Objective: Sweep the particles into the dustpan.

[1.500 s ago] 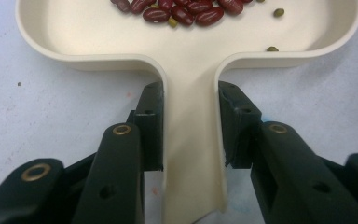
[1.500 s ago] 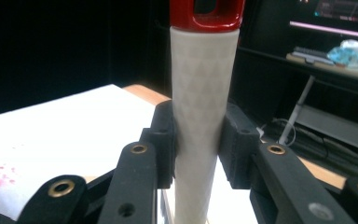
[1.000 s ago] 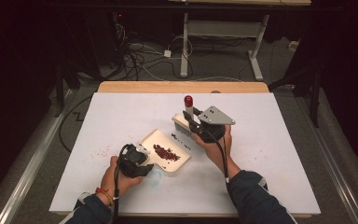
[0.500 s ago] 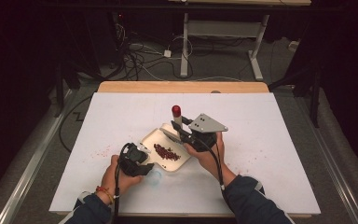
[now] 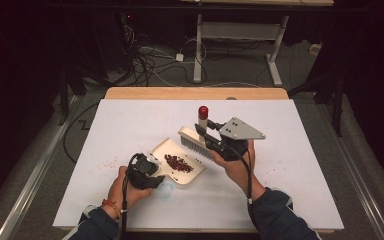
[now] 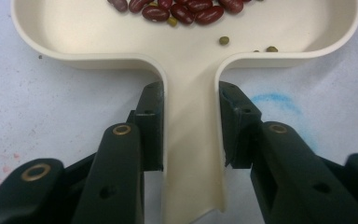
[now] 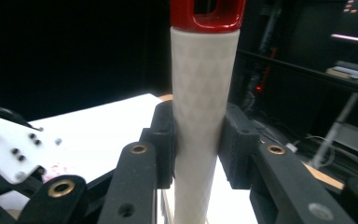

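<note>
Right tool has swung its gripped brush upright; left tool clamps dustpan.

We see white table top | wooden far edge | floor cables | desk legs behind

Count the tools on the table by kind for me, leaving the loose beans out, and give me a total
Dustpan, cream, beans in it, handle clamped by the left gripper: 1
Brush, white handle with a red cap, clamped by the right gripper: 1
Handheld grippers: 2
Total: 4
</note>
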{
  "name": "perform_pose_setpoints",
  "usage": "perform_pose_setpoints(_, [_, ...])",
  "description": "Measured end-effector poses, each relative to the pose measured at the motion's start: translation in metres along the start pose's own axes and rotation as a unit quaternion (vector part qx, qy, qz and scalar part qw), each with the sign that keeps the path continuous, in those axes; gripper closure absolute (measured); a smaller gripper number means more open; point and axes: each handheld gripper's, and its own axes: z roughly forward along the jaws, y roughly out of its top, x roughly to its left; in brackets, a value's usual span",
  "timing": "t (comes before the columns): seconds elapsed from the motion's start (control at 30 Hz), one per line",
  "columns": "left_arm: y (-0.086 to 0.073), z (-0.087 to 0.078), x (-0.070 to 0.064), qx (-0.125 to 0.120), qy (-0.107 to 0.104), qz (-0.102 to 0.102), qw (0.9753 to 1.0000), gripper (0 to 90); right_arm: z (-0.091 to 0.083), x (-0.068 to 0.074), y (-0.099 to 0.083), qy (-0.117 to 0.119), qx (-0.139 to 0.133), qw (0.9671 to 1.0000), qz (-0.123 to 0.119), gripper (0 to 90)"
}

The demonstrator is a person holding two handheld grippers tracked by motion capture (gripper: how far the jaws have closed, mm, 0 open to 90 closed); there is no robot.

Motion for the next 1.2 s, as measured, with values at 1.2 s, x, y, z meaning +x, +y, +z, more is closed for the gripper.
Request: perform_pose_setpoints(1.2, [-0.006, -0.007, -0.010, 0.011, -0.007, 0.016, 0.9998, 63.7, -0.035, 0.025, -0.027, 0.035, 0.037, 0.9986, -0.014, 69.7])
